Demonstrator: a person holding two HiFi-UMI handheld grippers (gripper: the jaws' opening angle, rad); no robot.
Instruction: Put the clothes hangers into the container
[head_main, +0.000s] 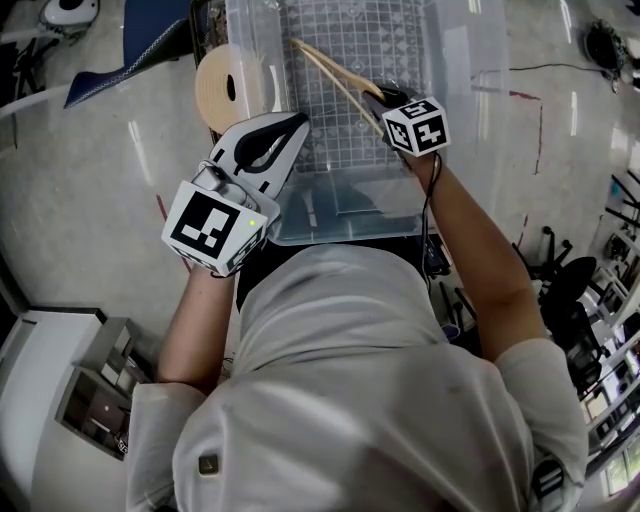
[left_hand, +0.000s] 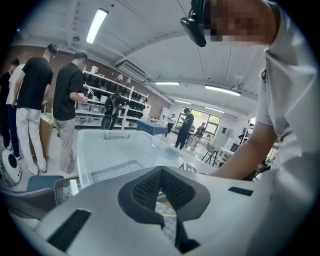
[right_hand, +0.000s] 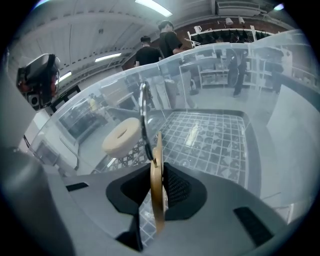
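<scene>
A clear plastic container (head_main: 460, 60) stands in front of me, with a grid pattern showing through its bottom. My right gripper (head_main: 375, 98) is inside its near part, shut on a wooden clothes hanger (head_main: 330, 70) that slants up to the left. In the right gripper view the wooden hanger (right_hand: 157, 195) stands edge-on between the pads, its metal hook (right_hand: 144, 115) pointing up. My left gripper (head_main: 295, 122) hovers at the container's near-left corner, shut with nothing in it. The left gripper view shows the closed tips (left_hand: 161, 170) before the container (left_hand: 115, 150).
A beige ring-shaped roll (head_main: 228, 88) lies just outside the container's left wall, also visible as the roll (right_hand: 122, 136) through the plastic. A blue object (head_main: 140, 40) lies at far left. Several people (left_hand: 67, 100) stand by shelves beyond. Chair bases (head_main: 570, 290) stand at right.
</scene>
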